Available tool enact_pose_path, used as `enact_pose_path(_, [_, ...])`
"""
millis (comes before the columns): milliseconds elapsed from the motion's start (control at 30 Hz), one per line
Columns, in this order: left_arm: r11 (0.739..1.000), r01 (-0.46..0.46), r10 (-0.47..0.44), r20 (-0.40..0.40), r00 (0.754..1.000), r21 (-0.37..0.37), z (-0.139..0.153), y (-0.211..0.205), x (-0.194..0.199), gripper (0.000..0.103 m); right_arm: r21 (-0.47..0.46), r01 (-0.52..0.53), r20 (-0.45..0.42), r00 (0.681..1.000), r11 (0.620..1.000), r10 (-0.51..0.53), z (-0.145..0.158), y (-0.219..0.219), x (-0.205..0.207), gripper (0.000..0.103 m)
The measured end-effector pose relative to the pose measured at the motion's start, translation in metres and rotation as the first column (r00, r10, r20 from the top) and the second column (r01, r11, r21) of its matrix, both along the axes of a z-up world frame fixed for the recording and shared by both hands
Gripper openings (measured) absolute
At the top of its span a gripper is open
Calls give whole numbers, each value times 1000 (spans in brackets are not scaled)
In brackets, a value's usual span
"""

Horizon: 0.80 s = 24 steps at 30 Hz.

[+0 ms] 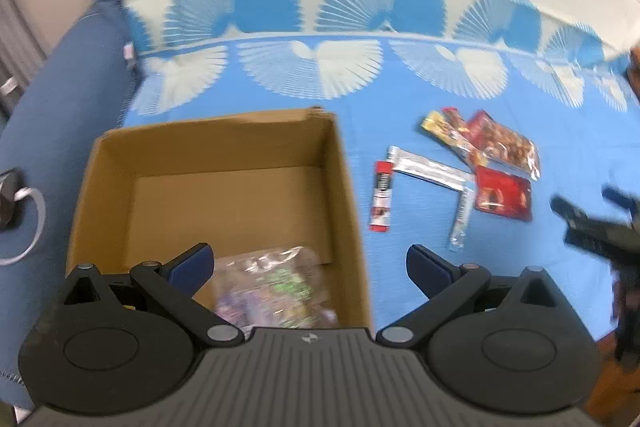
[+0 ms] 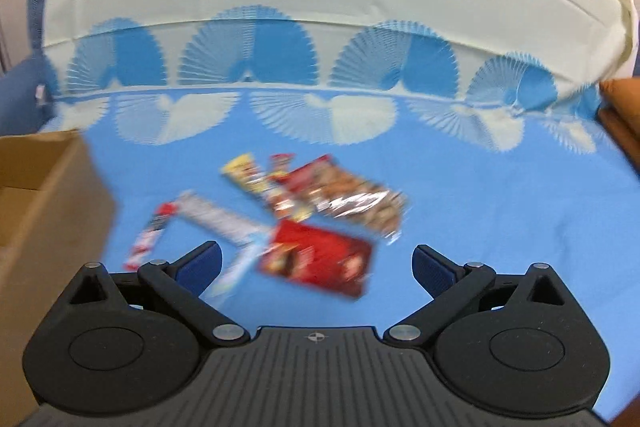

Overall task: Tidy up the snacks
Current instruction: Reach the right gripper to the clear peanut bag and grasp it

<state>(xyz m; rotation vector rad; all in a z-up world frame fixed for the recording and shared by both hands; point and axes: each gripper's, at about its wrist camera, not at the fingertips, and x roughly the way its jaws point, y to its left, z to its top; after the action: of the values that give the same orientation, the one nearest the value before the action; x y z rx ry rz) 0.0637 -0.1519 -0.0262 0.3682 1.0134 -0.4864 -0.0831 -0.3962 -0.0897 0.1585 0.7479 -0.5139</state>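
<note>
An open cardboard box [image 1: 224,155] stands on the blue cloth, and a clear packet of sweets [image 1: 272,287] lies in its near corner. My left gripper [image 1: 310,265] hangs open above the box's near right corner, holding nothing. Several snack packets lie right of the box: a red-white bar [image 1: 382,195], a silver stick [image 1: 430,165], a flat red pack [image 1: 504,193] and a nut bag [image 1: 506,143]. My right gripper [image 2: 318,267] is open just over the red pack [image 2: 320,263], with the nut bag [image 2: 352,199] beyond. The right gripper also shows blurred at the left wrist view's right edge [image 1: 596,219].
A blue and white fan-patterned cloth [image 2: 480,187] covers the surface, rising to a white band at the back. A blue cushion with a cable [image 1: 28,223] lies left of the box. Brown wood [image 2: 624,107] shows at the right edge. The box wall [image 2: 48,195] stands left of the snacks.
</note>
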Motion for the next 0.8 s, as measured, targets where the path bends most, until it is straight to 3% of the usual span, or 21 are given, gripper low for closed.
enact_pose_path(133, [999, 25, -24, -35, 999, 26, -17, -36, 5, 103, -18, -106, -63, 992, 994, 105, -31, -56, 33, 103])
enact_pose_path(233, [999, 27, -25, -54, 998, 46, -29, -53, 9, 103, 17, -179, -139, 974, 984, 179, -56, -85, 68, 103])
enact_pose_path(467, [994, 32, -25, -75, 997, 103, -52, -73, 24, 103, 13, -308, -309, 903, 951, 297, -112, -102, 135, 103])
enact_pose_path(533, [993, 37, -27, -84, 996, 114, -57, -81, 27, 103, 5, -340, -296, 898, 941, 326, -120, -110, 136, 103])
enact_pose_path(600, [994, 48, -39, -95, 995, 98, -59, -90, 26, 103, 21, -323, -241, 917, 946, 318, -118, -118, 126, 89])
enact_pose_path(633, [995, 58, -50, -99, 994, 81, -60, -96, 23, 103, 0, -312, -223, 926, 950, 305, -115, -119, 116, 70])
enact_pose_path(667, [995, 68, -60, -104, 993, 69, -60, -101, 21, 103, -5, -290, -218, 934, 957, 282, -113, -123, 107, 60])
enact_pose_path(733, [994, 96, -89, -132, 987, 45, -66, -119, 14, 103, -8, -247, -219, 946, 969, 239, -110, -128, 81, 53])
enact_pose_path(800, [992, 125, -123, -174, 977, -1, -73, -140, 7, 103, -29, -155, -236, 961, 987, 144, -106, -133, 47, 52])
